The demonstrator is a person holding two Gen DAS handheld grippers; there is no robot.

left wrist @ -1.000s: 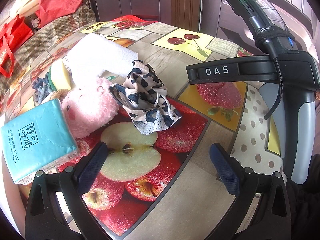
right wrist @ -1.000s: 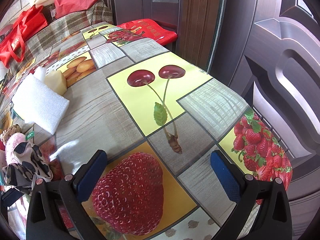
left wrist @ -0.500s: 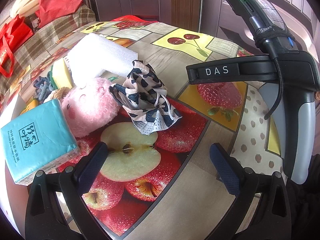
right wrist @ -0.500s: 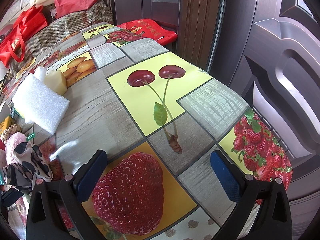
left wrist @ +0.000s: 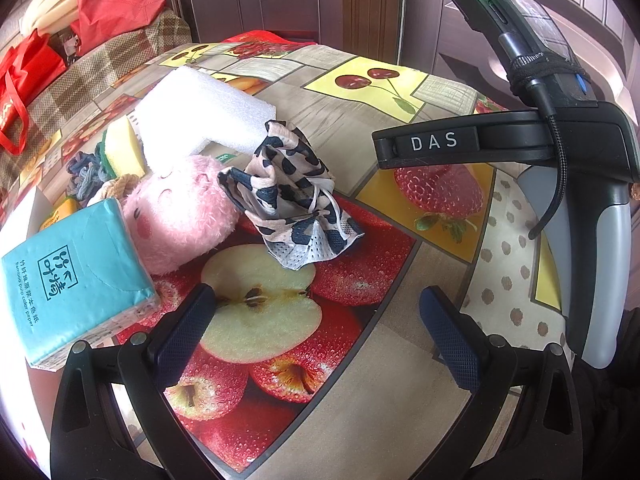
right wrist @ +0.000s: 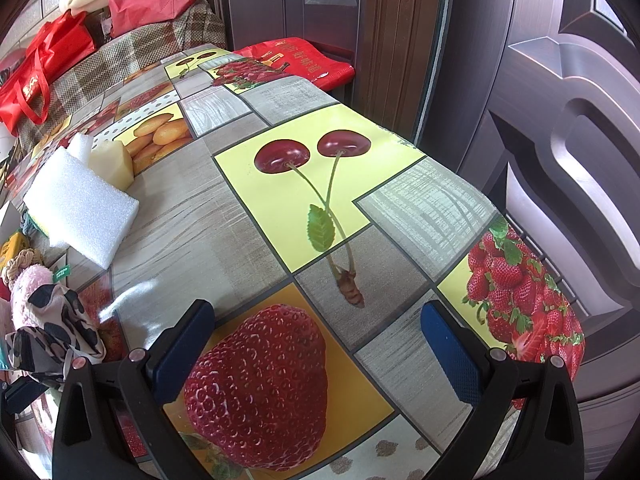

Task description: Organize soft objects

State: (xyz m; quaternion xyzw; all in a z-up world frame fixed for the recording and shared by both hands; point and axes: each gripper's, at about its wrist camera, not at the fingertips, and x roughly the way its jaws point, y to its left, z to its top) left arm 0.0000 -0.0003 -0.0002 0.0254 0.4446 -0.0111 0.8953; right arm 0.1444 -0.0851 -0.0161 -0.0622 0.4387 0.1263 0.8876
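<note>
Both pairs of jaws stand wide apart with nothing between them: the left gripper (left wrist: 316, 332) hangs over the printed apple on the tablecloth (left wrist: 400, 400), and the right gripper (right wrist: 320, 344) over the big printed strawberry, well to the right of the pile. Just beyond the left jaws lies the spotted cloth (left wrist: 292, 196), a crumpled, floppy thing that looks very light; I'd pinch it at the raised bunch near its middle, since a loose corner would likely just trail. Touching it on the left is the pink plush toy (left wrist: 180, 216), squashy and round, best squeezed across its body. Nearer and further left sits the teal tissue pack (left wrist: 68, 280), soft but slick in its wrapper. Behind them rests the white foam block (left wrist: 204, 116), light and springy, with a yellow sponge (left wrist: 122, 150) beside it.
</note>
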